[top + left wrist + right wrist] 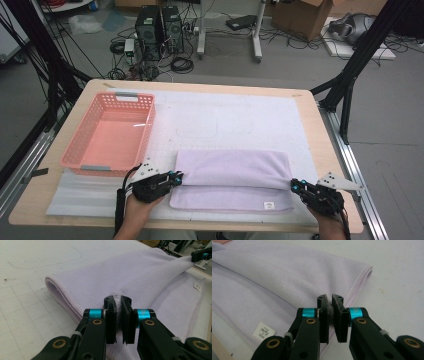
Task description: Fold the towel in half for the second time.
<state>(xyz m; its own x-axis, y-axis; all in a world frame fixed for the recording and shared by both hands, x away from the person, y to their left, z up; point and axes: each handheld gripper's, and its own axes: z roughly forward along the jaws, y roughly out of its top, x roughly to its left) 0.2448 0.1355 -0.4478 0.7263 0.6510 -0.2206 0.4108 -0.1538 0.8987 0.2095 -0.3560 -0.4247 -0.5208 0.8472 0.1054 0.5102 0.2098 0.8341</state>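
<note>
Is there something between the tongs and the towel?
No, nothing visible. The left tongs and the right tongs are each shut directly on a corner of the folded lilac towel.

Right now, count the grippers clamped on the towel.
2. The left gripper pinches the towel at its left end, the right gripper at its right end, both on the folded-over upper layer.
</note>
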